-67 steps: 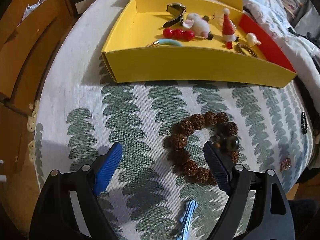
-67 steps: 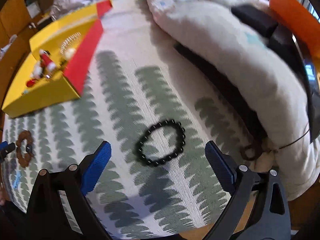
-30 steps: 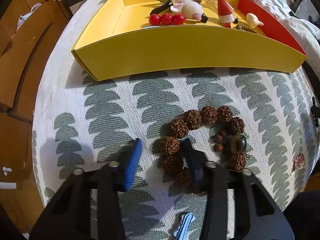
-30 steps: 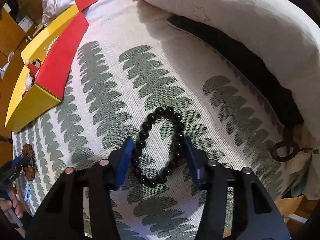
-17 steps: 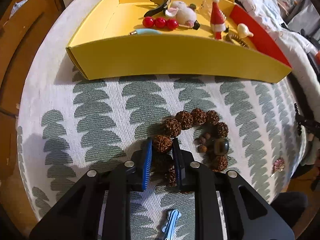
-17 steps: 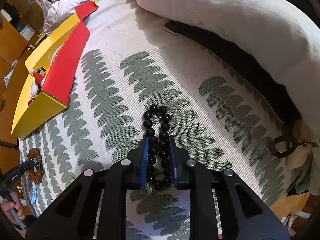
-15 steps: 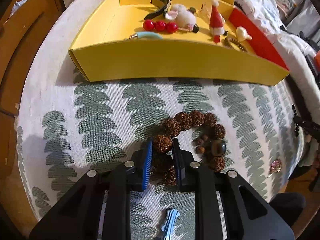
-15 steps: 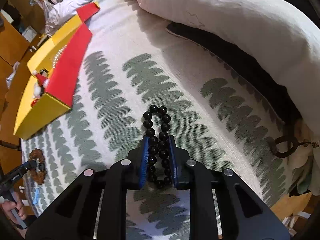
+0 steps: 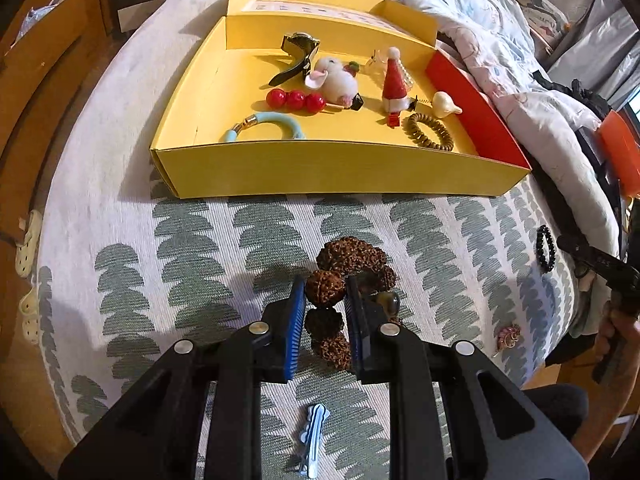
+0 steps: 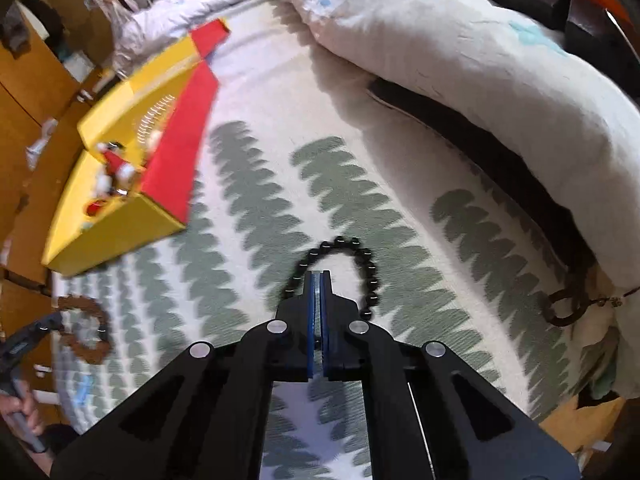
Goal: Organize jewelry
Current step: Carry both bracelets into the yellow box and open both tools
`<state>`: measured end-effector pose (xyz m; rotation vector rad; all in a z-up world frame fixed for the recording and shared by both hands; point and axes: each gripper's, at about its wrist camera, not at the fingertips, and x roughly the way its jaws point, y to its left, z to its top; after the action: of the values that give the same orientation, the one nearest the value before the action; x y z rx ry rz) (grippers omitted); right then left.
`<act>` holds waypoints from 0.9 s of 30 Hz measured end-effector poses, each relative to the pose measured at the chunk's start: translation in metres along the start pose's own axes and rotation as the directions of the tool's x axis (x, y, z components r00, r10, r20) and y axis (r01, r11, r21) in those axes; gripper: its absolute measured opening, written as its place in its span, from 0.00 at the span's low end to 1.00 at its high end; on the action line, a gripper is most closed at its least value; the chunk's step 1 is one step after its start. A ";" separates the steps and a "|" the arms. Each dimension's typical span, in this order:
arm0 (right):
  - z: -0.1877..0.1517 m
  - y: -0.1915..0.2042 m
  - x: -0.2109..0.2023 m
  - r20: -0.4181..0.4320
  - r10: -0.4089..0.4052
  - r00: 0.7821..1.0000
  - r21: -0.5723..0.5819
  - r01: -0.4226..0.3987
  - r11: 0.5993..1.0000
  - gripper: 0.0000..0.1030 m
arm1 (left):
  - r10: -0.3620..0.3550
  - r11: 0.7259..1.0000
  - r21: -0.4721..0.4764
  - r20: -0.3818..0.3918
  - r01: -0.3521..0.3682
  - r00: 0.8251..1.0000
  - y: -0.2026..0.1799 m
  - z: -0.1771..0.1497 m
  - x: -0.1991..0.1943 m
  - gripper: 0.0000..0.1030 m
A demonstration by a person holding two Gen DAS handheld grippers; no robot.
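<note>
My left gripper (image 9: 325, 295) is shut on the brown knobbly-bead bracelet (image 9: 352, 258) and holds it lifted off the leaf-patterned cloth; the bracelet hangs bunched between the blue pads. My right gripper (image 10: 321, 280) is shut on the black bead bracelet (image 10: 362, 264), which loops out ahead of the fingertips above the cloth. That bracelet also shows at the far right of the left wrist view (image 9: 546, 248). The yellow tray (image 9: 332, 170) with a red side lies beyond the left gripper and holds several trinkets; it also shows at the left of the right wrist view (image 10: 116, 228).
A light blue hair clip (image 9: 314, 438) lies on the cloth under the left gripper. A small pink trinket (image 9: 507, 334) lies to the right. A bunched quilt (image 10: 460, 64) with a dark strap (image 10: 500, 160) borders the cloth on the right. Wooden furniture (image 9: 24, 80) stands to the left.
Both grippers closed on their bracelets and have lifted them off the cloth. The right gripper's pads now sit almost fully together, with the black bracelet looping out ahead.
</note>
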<state>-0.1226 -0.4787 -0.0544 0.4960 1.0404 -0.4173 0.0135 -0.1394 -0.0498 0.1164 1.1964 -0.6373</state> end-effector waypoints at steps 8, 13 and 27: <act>-0.002 0.015 0.017 -0.053 0.027 0.998 -0.033 -0.029 0.999 0.25 | 0.003 1.000 -0.001 -0.007 -0.003 1.000 0.002 0.000 0.001 0.19; -0.003 0.027 0.023 -0.068 0.021 0.997 -0.056 -0.025 0.998 0.64 | 0.005 1.000 -0.005 -0.011 -0.005 1.000 0.002 0.000 0.002 0.19; -0.005 0.044 0.037 -0.105 -0.049 0.993 -0.115 0.037 0.993 0.12 | 0.003 1.000 -0.006 -0.012 -0.003 1.000 0.002 -0.002 0.002 0.19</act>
<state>-0.0852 -0.4437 -0.0813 0.3993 1.1737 -0.3706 0.0134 -0.1379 -0.0525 0.1170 1.2091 -0.6309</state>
